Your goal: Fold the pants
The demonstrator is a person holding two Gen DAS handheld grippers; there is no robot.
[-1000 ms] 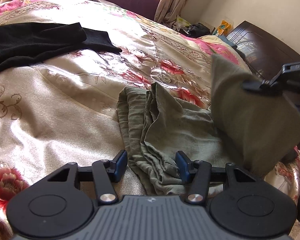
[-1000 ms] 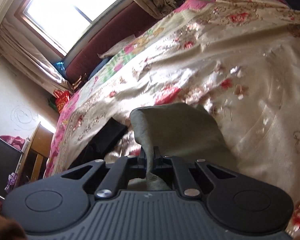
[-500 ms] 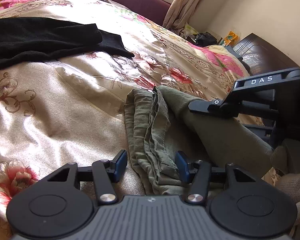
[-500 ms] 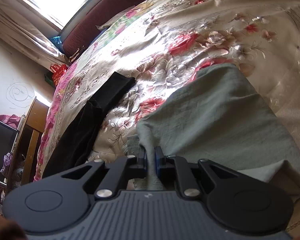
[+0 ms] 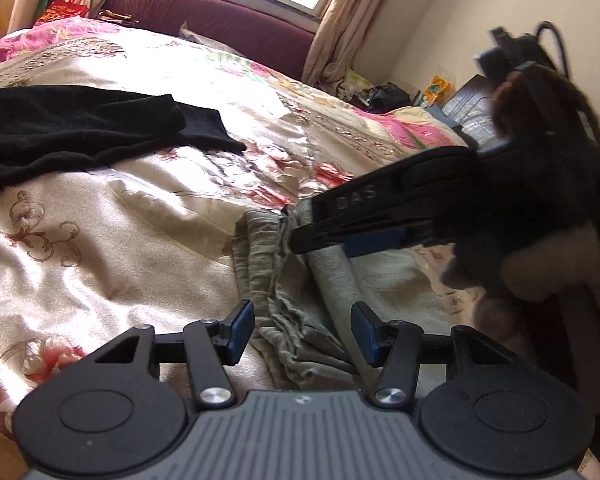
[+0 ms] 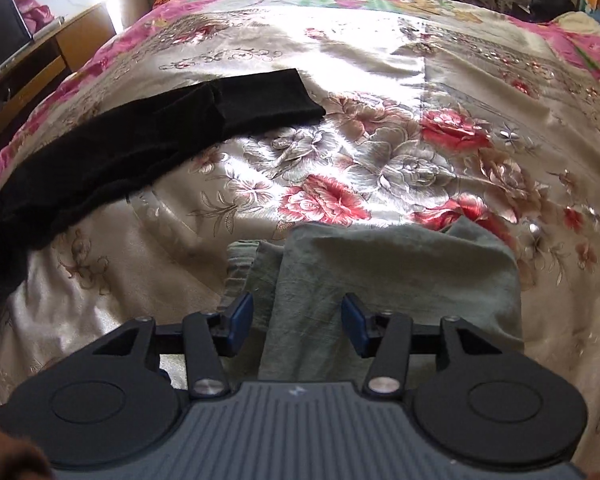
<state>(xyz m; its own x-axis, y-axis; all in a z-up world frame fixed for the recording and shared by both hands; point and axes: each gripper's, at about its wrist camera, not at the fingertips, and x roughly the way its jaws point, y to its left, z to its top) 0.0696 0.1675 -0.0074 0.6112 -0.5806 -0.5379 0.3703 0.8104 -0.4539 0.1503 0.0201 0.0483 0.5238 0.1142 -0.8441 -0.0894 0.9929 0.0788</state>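
The olive-green pants (image 6: 400, 272) lie folded over on the flowered bedspread (image 6: 380, 80), with a rumpled edge on their left. My right gripper (image 6: 296, 318) hovers over the near left part of the top layer. Its jaws are opening, and the cloth lies under and between the pads without being pressed. In the left wrist view the same pants (image 5: 276, 280) run away from my left gripper (image 5: 302, 332), which stands open astride their near end. The right gripper (image 5: 320, 234) reaches in from the right, low over the pants' far end.
A black garment (image 6: 140, 148) lies spread across the bed's far left (image 5: 80, 128). A person's dark-sleeved hand (image 5: 540, 216) holds the right gripper. A wooden desk (image 6: 40, 60) stands left of the bed, and a maroon sofa (image 5: 220, 12) below the window.
The right gripper carried the raised pant flap over and down onto the rest of the pants, rolled level, and released the cloth it was pinching. The left gripper shifted slightly.
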